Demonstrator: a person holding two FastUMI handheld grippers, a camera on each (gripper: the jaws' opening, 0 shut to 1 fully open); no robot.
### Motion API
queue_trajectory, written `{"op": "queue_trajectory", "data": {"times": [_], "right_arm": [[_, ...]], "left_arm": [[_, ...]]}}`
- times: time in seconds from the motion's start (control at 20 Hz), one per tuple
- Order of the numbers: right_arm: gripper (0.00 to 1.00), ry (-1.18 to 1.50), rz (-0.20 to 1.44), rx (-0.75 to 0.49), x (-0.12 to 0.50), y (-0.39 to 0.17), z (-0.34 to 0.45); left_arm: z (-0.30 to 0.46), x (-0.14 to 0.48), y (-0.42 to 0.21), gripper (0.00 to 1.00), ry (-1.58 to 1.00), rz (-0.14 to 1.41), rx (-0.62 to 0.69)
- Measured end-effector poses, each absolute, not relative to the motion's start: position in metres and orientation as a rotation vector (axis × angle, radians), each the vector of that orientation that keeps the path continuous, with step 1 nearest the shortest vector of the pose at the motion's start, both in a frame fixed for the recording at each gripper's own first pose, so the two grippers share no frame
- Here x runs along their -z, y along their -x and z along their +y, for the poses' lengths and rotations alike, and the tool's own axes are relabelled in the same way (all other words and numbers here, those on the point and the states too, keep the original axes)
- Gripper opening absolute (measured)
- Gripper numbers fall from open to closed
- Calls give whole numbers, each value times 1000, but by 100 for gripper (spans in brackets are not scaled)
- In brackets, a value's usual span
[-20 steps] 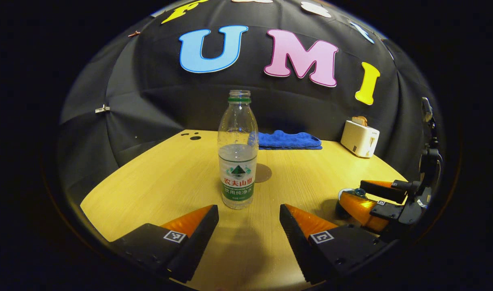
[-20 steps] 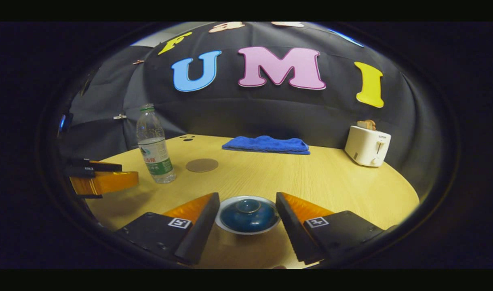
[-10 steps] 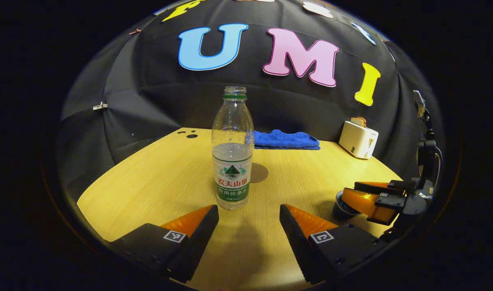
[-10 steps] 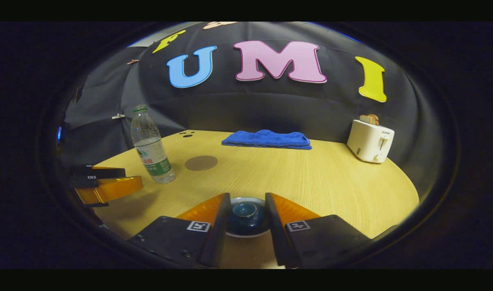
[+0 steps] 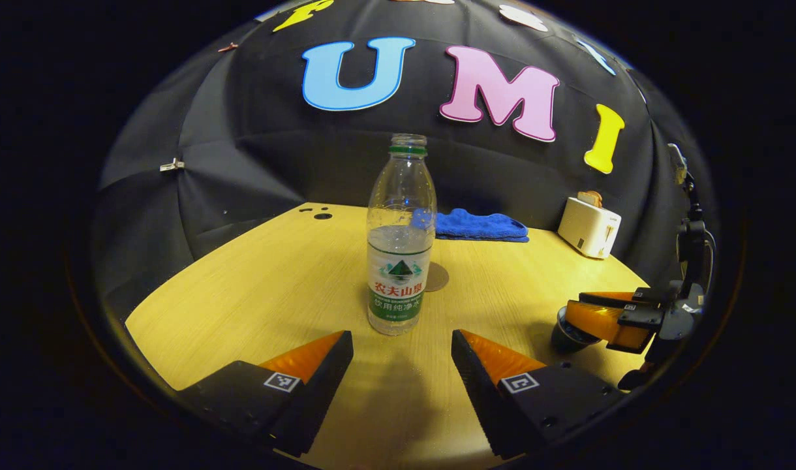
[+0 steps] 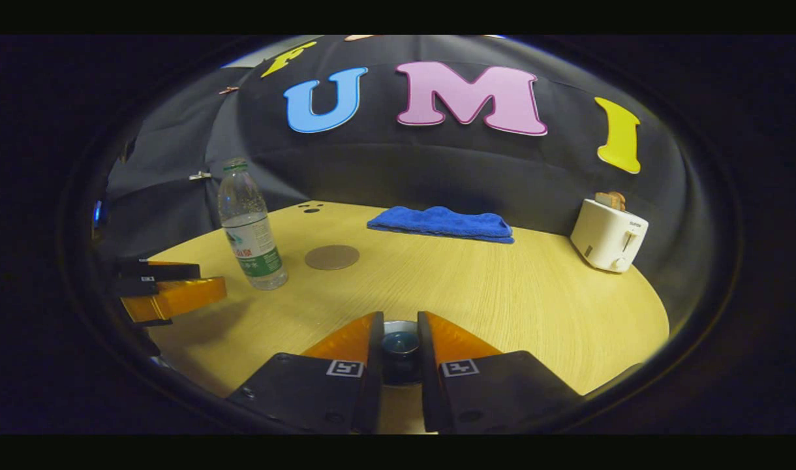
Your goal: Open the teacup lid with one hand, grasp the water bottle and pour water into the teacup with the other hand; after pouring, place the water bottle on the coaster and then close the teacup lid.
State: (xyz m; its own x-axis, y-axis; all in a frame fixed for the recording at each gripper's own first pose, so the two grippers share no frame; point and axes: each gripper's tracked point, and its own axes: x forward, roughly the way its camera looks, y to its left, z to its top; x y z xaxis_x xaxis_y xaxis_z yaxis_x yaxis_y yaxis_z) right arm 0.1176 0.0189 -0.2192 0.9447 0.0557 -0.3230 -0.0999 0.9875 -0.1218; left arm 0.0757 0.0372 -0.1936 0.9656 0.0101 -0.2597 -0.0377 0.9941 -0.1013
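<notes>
The left claw [image 5: 402, 346] was wide open, low over the wooden surface [image 5: 261, 287], with nothing between its two fingers. The water bottle [image 5: 400, 258] stood upright just ahead of it, apart from both fingers, with no cap on and some water inside. The round brown coaster [image 5: 437, 277] lay flat just behind the bottle. In the right gripper view, the right claw [image 6: 400, 339] was closed on the small blue knob of the teacup lid [image 6: 400, 342], with one finger pressing on each side. The teacup [image 5: 567, 334] sat on the surface under that claw, off to the right in the left gripper view, and the lid was on it. A folded blue cloth [image 6: 440, 223] lay at the back of the surface. A white toaster [image 6: 608, 234] stood at the far right.
</notes>
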Motion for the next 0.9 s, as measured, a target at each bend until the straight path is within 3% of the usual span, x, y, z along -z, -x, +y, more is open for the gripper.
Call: {"op": "queue_trajectory", "data": {"times": [0.1, 0.2, 0.9], "right_arm": [[24, 134, 335, -83, 219, -118, 18], [28, 132, 327, -81, 213, -120, 17], [28, 118, 305, -82, 179, -118, 16]], "left_arm": [[38, 193, -76, 95, 106, 254, -16], [35, 192, -78, 96, 91, 245, 10], [41, 149, -166, 95, 43, 78, 23]]}}
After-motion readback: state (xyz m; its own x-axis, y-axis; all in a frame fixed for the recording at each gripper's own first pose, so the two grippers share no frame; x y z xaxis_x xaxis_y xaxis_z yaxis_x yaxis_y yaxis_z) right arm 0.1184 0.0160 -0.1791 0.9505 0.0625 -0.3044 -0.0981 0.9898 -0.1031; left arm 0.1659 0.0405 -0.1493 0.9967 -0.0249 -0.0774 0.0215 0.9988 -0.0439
